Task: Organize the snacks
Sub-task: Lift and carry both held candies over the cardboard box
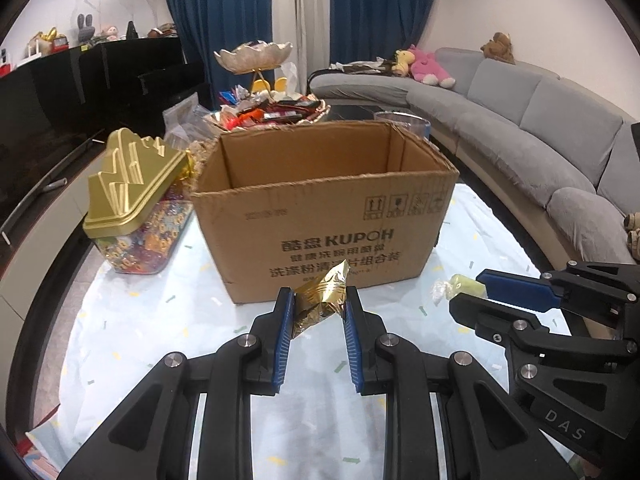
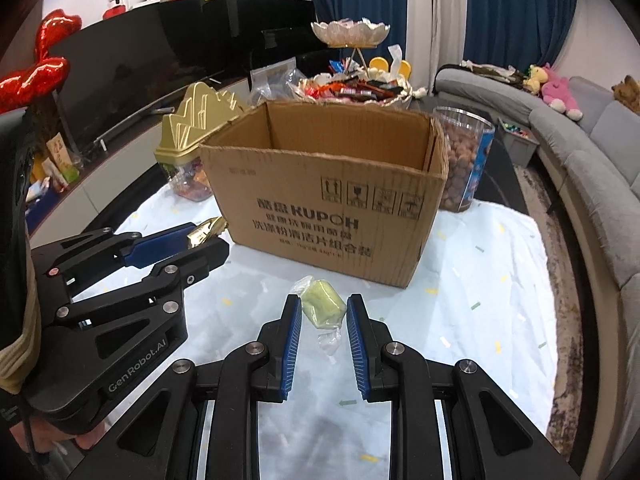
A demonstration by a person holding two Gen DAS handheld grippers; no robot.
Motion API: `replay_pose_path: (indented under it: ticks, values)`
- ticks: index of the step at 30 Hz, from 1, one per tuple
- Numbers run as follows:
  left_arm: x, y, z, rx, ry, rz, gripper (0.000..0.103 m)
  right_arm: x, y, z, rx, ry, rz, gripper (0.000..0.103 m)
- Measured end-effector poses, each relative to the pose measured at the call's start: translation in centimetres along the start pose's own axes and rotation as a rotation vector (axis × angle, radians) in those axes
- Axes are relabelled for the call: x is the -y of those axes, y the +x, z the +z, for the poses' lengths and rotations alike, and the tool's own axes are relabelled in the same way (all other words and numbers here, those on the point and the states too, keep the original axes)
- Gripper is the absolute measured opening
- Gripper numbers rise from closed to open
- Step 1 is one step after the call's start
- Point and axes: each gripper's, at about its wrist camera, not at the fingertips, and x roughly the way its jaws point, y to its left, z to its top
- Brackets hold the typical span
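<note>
The left hand-held gripper [image 1: 319, 300] is clamped on a crinkled gold foil snack packet [image 1: 320, 300], its ribbed blue pads pressing both sides of the shiny, creased wrapper, held above the surface just in front of the cardboard box [image 1: 324, 208]. The right hand-held gripper [image 2: 323, 308] is closed on a soft, pale green candy [image 2: 323, 304] in clear twisted cellophane, the ribbed pads touching its sides and one twisted end trailing between the black fingers.

The box is plain brown corrugated board, open at the top, with rough torn edges and black print on its front wall. It stands on a pale cloth-covered surface [image 2: 500, 280] flecked with small confetti marks. To its left is a clear jar of bright sweets with a ridged gold lid [image 1: 132, 184]; to its right, a clear cylinder of round brown snacks [image 2: 464, 160]. Behind it, a tiered tray [image 2: 352, 84] holds heaped wrappers.
</note>
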Motion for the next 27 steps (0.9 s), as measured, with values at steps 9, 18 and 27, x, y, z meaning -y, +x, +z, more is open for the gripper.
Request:
replay_pose_path:
  ticks: [9, 18, 27]
  values:
    - [-1.6, -1.9, 0.9, 0.017, -0.025, 0.014, 0.025, -1.2, -1.5, 1.5, 0.035, 0.022, -0.054, 0.025]
    - [-2.5, -2.9, 2.5, 0.037, -0.04, 0.026, 0.025, -1.7, -2.6, 3.3, 0.072, 0.042, -0.078, 0.025]
    - [-3.4, -3.2, 5.3, 0.07, -0.044, 0.039, 0.025, -1.5, -3.0, 5.6, 0.102, 0.065, -0.099, 0.025]
